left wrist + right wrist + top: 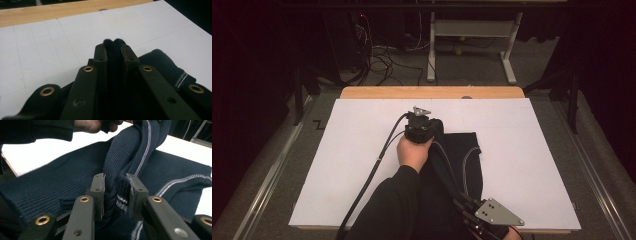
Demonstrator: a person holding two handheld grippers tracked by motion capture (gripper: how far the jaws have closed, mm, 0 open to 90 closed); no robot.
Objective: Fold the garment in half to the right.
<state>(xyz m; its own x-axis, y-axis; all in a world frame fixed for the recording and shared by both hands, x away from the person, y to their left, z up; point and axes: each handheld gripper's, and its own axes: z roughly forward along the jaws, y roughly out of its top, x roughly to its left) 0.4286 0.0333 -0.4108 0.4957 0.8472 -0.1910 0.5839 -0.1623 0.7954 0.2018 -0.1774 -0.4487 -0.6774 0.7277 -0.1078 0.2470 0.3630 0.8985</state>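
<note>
A dark navy knitted sweater (463, 152) with thin pale stripes lies crumpled on the white board (357, 145), right of centre. My left gripper (426, 120) is at the sweater's far left corner, and in the left gripper view the left gripper (114, 51) is shut on a thick fold of dark fabric (160, 61). At the near edge my right gripper (460, 201) is shut on the sweater too. In the right gripper view the right gripper (115, 188) pinches a ribbed, raised fold of the sweater (62, 177), which rises towards the person's hand (90, 125).
The white board rests on a wooden table (432, 92) whose far strip shows bare. Beyond it stand a white desk frame (472, 30) and tangled cables (382, 55) on the floor. Metal rails (272, 170) run along both sides of the table.
</note>
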